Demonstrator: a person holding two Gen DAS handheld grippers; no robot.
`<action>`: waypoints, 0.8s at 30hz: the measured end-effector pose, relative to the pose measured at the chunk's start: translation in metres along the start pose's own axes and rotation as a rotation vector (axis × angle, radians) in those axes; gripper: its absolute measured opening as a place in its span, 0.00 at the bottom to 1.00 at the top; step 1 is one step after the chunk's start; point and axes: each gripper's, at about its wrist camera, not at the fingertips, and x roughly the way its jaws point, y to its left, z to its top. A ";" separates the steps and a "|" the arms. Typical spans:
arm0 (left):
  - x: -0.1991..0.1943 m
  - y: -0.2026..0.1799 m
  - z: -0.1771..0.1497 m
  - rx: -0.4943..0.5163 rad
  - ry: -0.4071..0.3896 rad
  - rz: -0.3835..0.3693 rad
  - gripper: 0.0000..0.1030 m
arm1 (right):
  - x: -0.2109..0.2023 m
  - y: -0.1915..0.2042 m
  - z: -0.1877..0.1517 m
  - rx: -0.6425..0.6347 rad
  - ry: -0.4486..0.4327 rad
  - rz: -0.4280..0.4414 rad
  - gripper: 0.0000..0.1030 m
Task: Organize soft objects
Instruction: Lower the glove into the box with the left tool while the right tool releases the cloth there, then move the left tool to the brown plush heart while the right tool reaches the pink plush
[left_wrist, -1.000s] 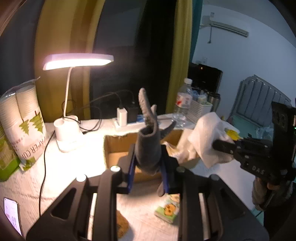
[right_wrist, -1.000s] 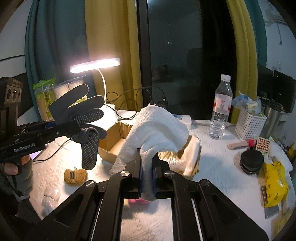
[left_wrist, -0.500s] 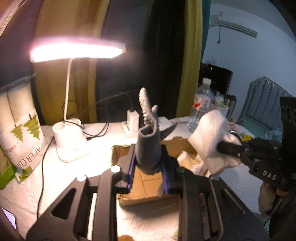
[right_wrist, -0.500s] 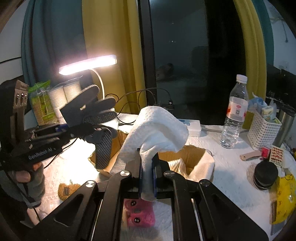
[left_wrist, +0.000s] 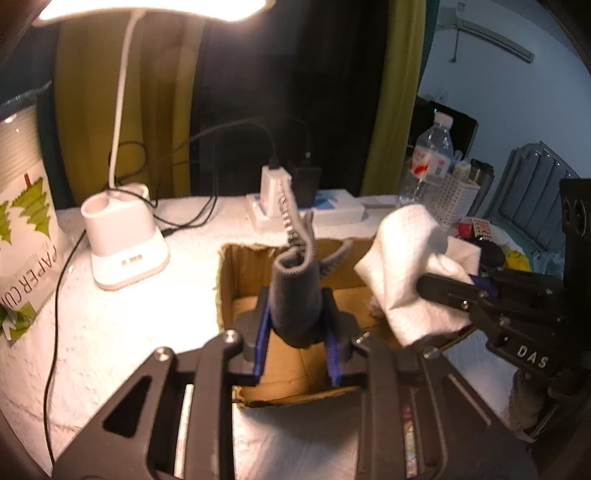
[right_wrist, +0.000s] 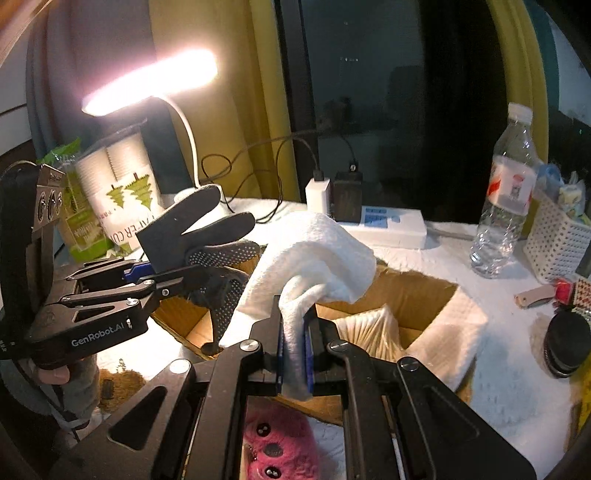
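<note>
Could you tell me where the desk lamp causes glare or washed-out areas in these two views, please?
Left wrist view: the lamp head blows out at top, whitening the tablecloth beside the cardboard box. Right wrist view: the lamp flares upper left; elsewhere stays readable.

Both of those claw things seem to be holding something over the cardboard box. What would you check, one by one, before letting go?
1. Left gripper shut on the grey glove: ok.
2. Right gripper shut on the white towel: ok.
3. Glove above the cardboard box opening: ok.
4. Towel above the opening: ok, though part hangs over the near edge.
5. Room inside the box: ok on the glove's side; a cream cloth already lies on the other side.
6. Grippers clear of each other: cannot tell, glove and towel sit very close.
</note>
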 end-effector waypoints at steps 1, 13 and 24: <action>0.002 0.000 -0.001 -0.004 0.007 0.002 0.27 | 0.003 0.000 -0.001 0.001 0.008 0.000 0.09; -0.011 -0.001 0.001 -0.022 -0.022 0.028 0.65 | 0.006 0.002 -0.004 0.011 0.024 -0.018 0.40; -0.046 -0.014 0.000 -0.011 -0.069 0.022 0.72 | -0.032 0.010 -0.003 0.003 -0.026 -0.046 0.41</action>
